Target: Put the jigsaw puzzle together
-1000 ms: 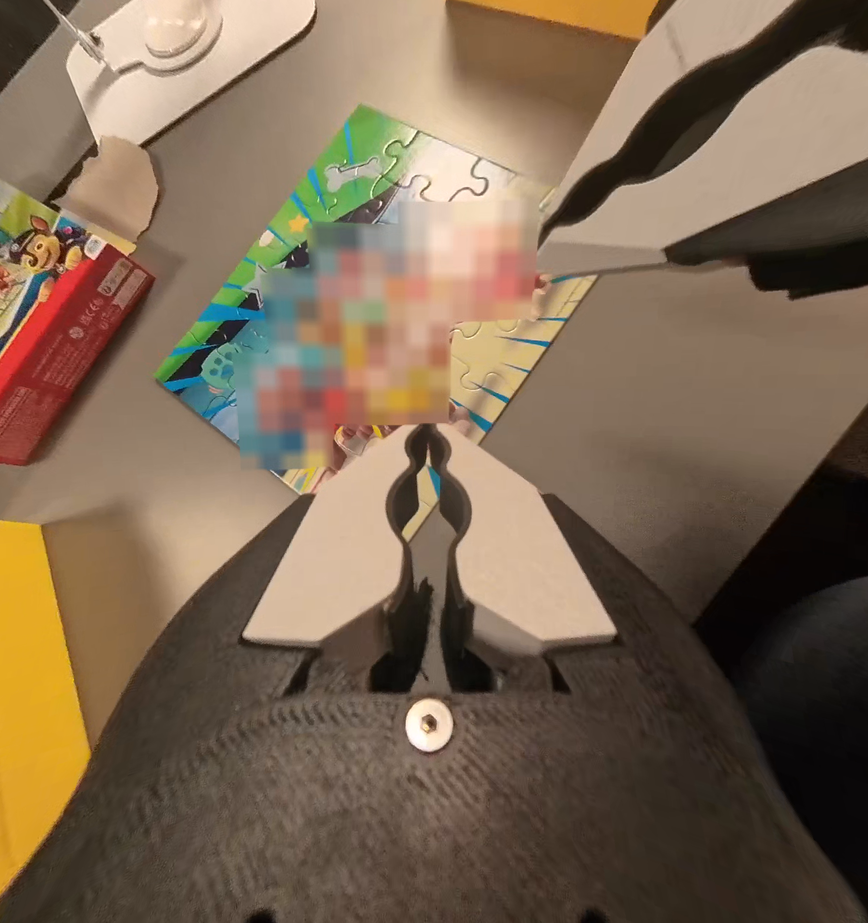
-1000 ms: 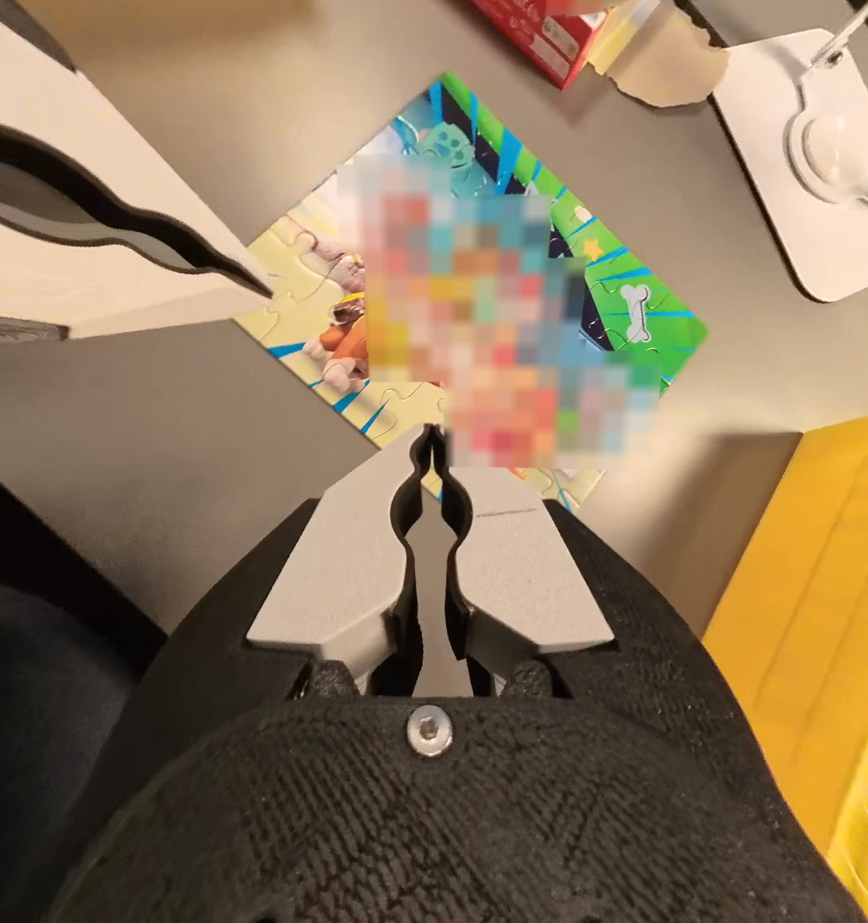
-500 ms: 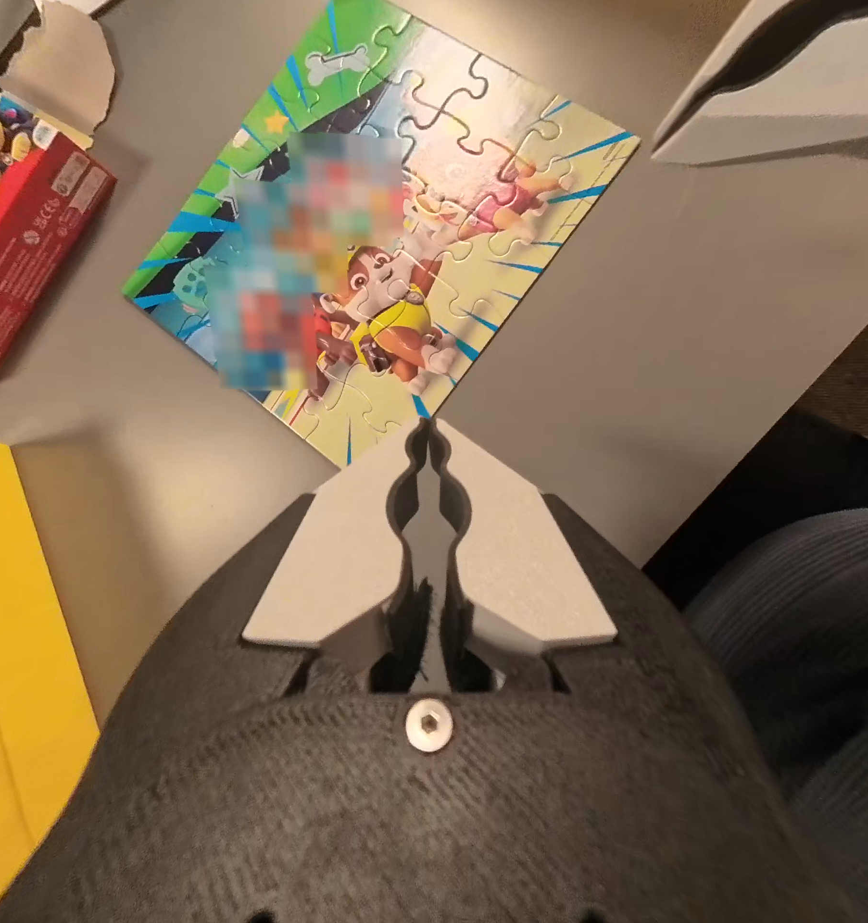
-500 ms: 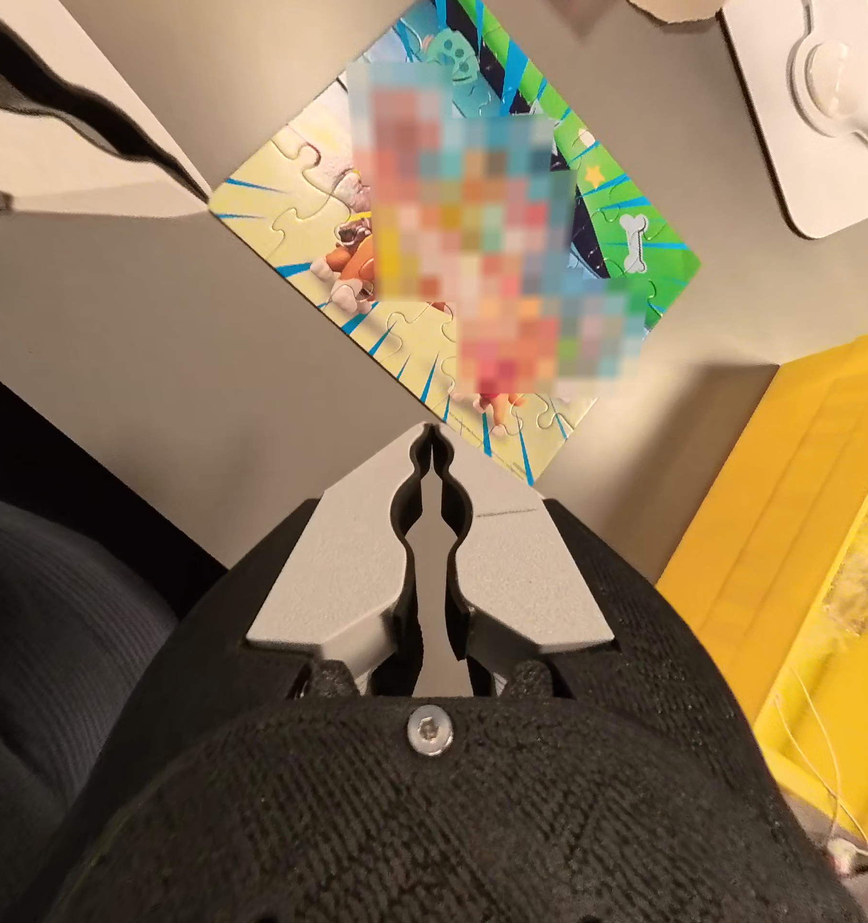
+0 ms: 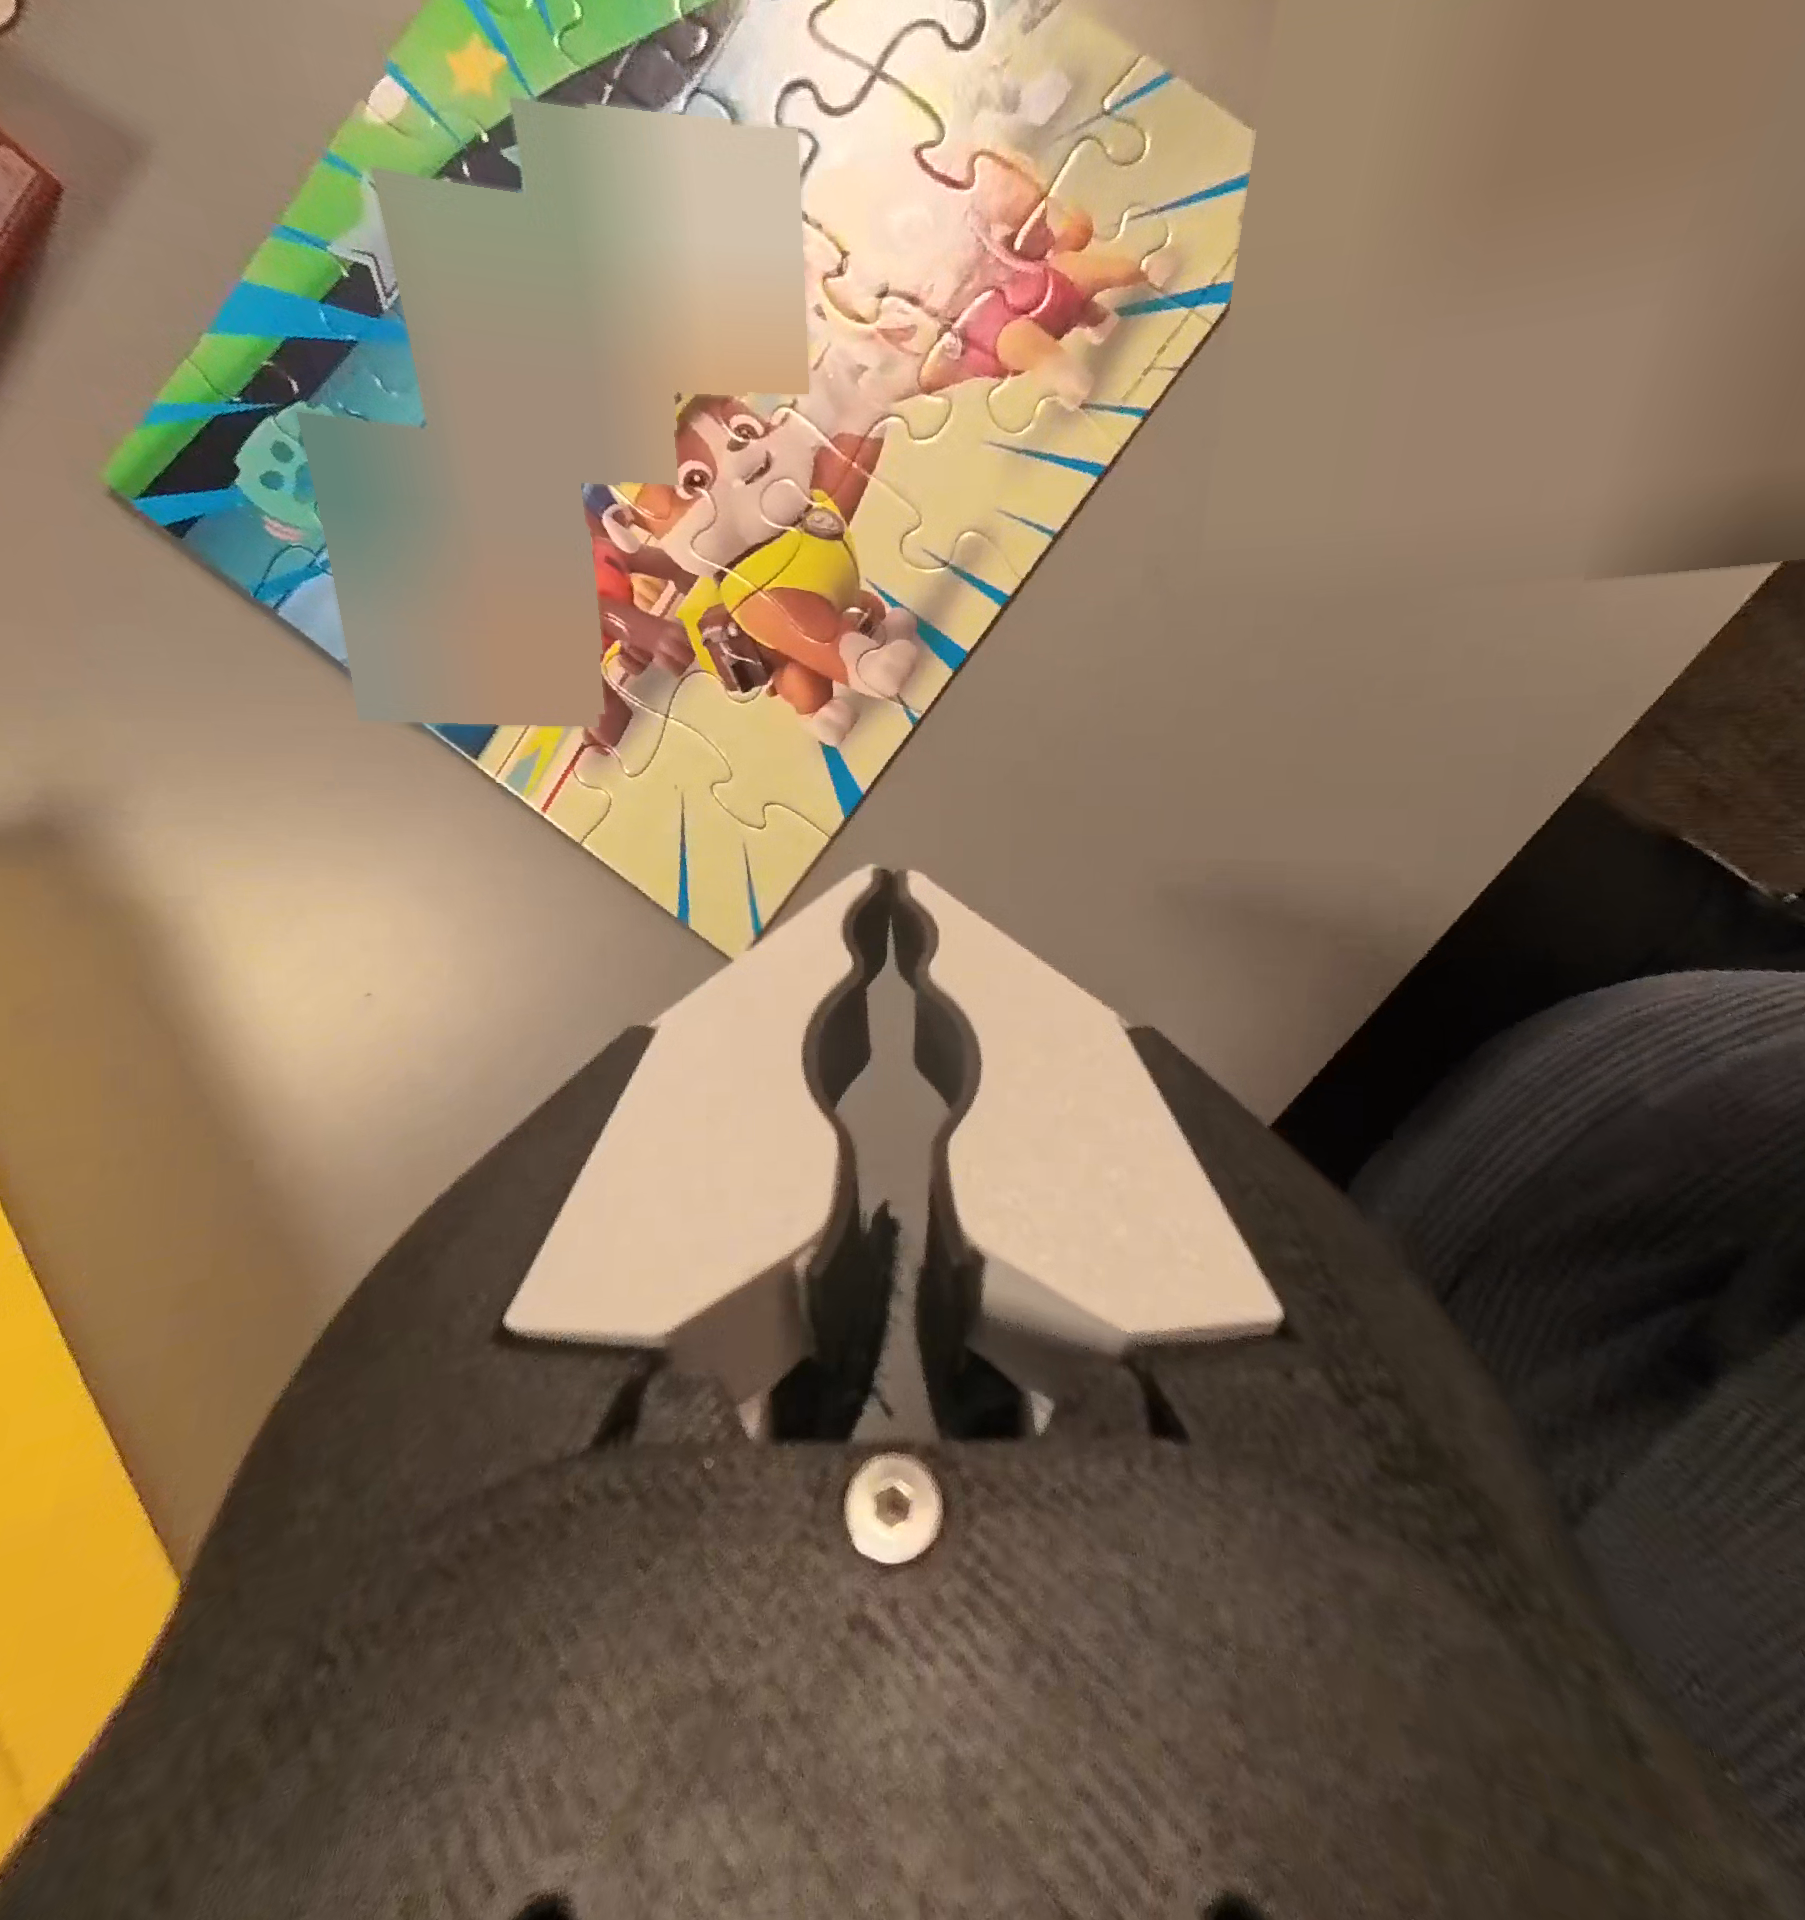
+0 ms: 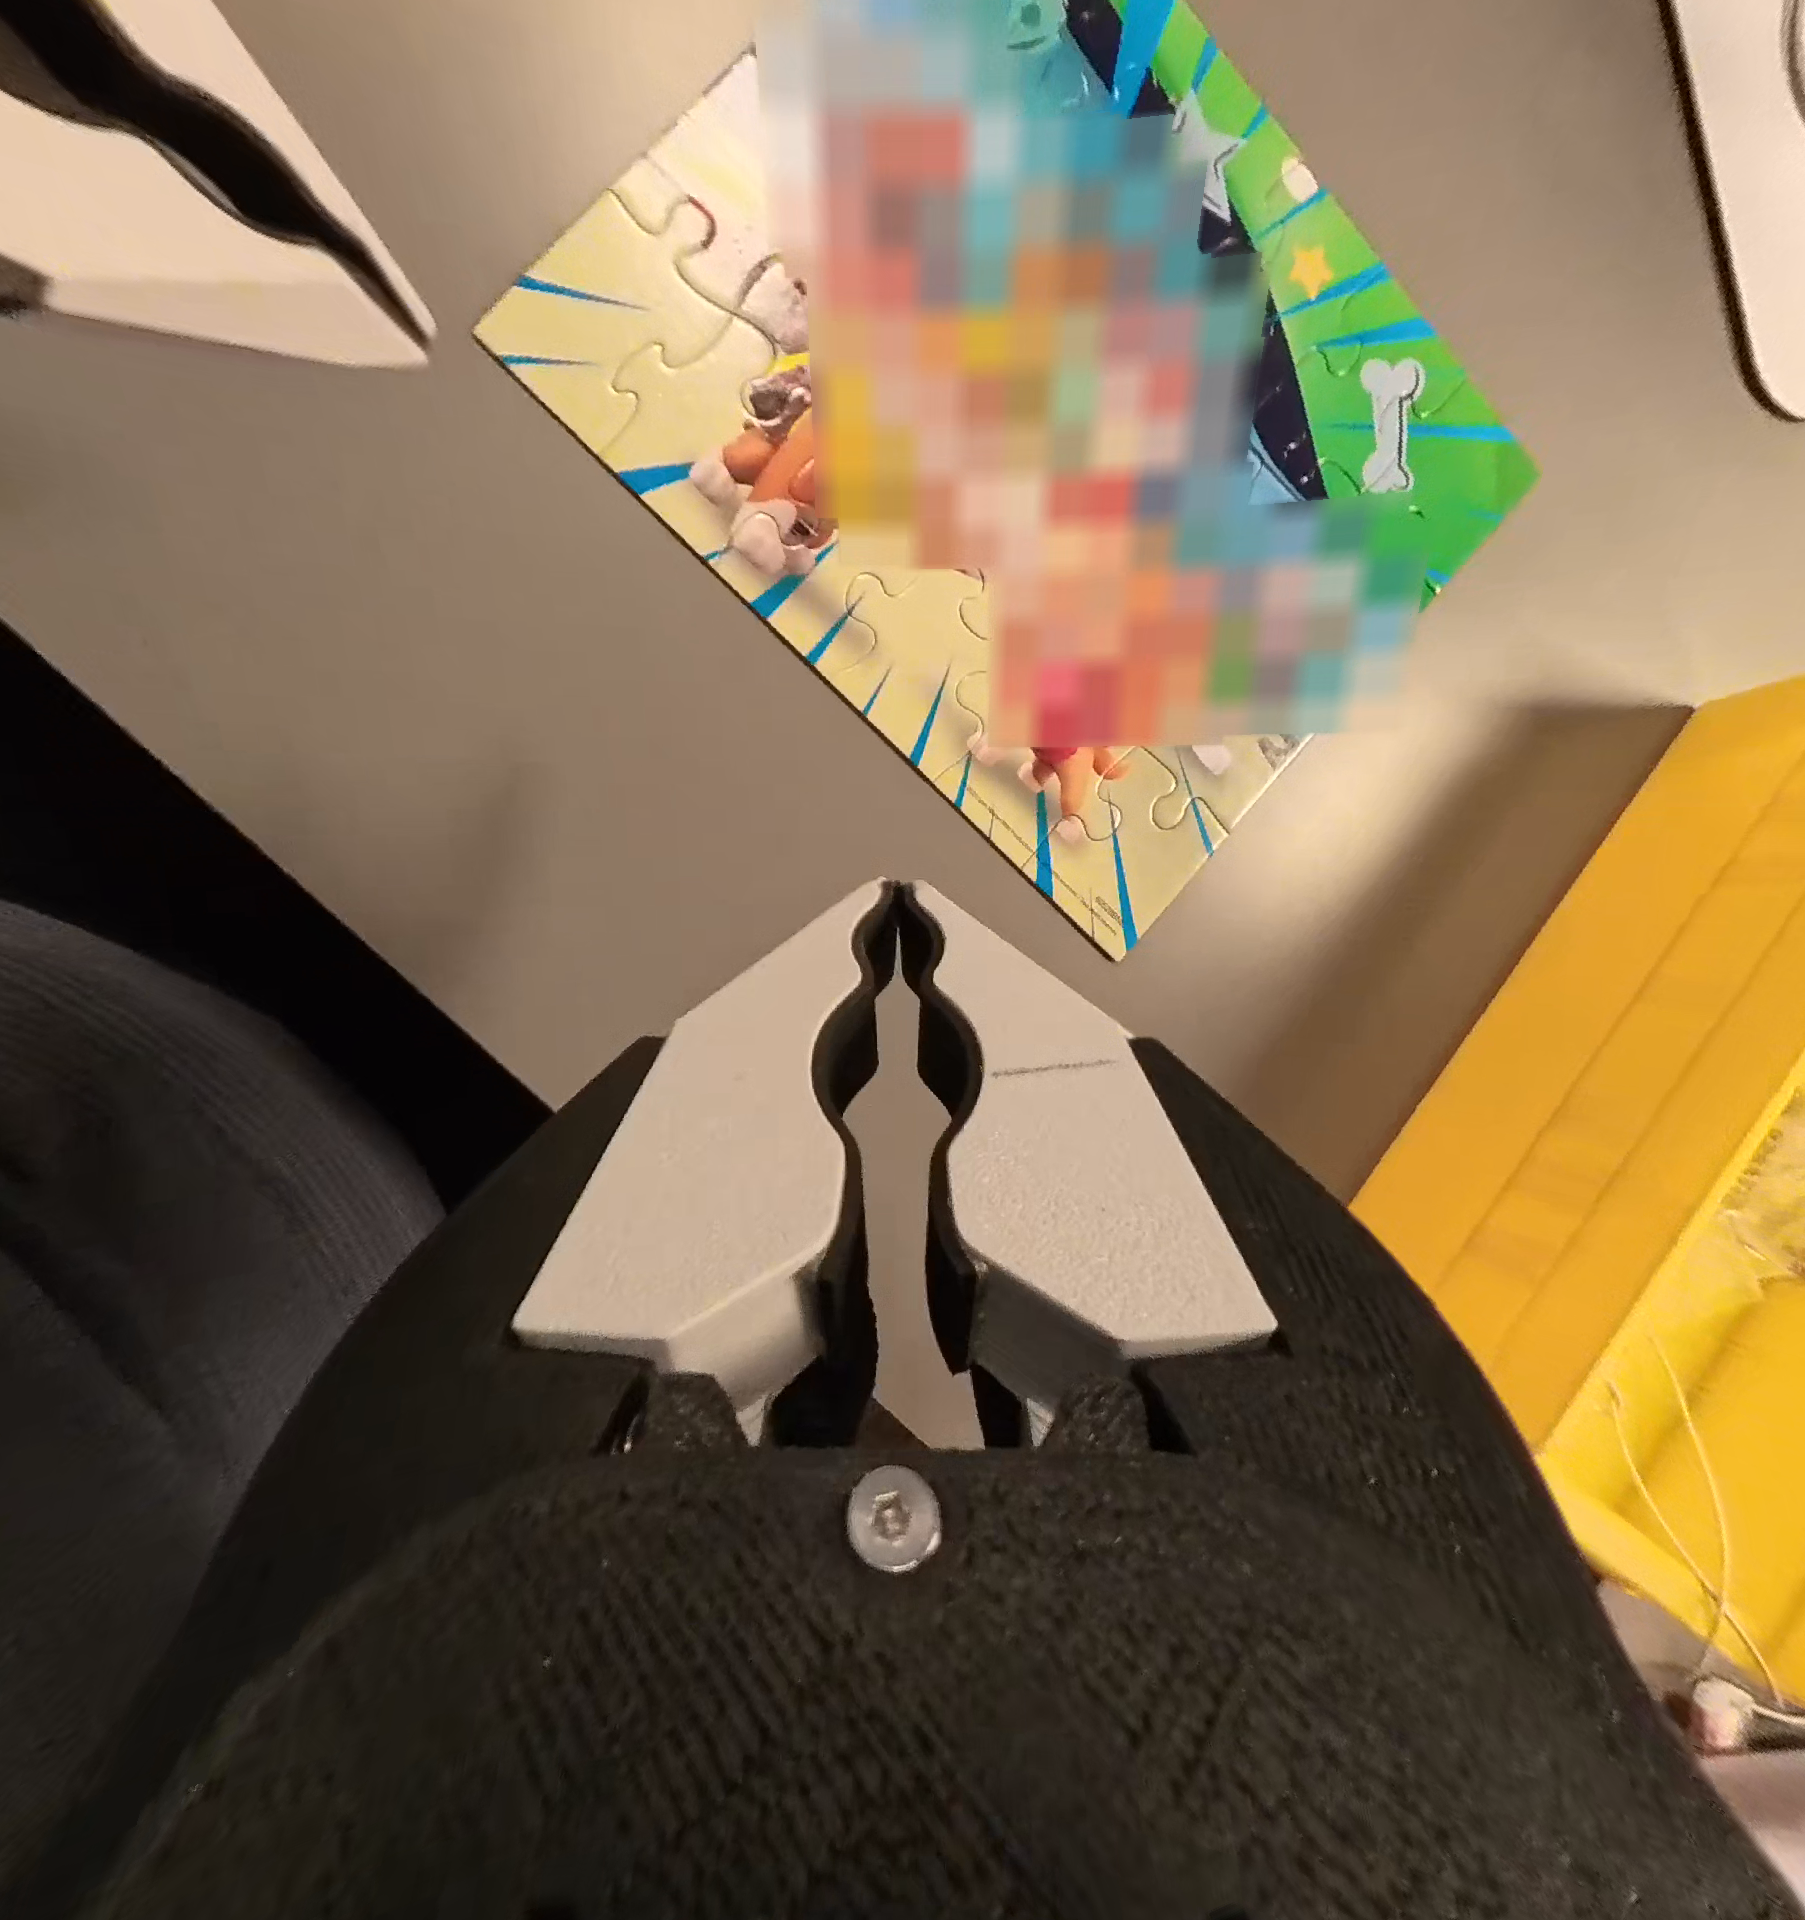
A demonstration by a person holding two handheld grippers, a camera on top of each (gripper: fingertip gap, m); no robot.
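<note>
Grey table (image 5: 1293, 727) (yellow box (image 6: 1604, 1039) alongside) bears assembled puzzle (image 5: 981, 520); 2 tongs (image 5: 892, 875) (image 6: 892, 885) closed, bare.

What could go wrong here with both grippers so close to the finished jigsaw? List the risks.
1. The left gripper is shut, its tip just off the near corner of the assembled jigsaw puzzle; a nudge there could probably slide the puzzle or pop corner pieces apart.
2. The right gripper, also shut, sits near another corner; pushing from both sides may buckle the interlocked pieces.
3. The puzzle lies near the table edge, so a shove might send pieces off.
</note>
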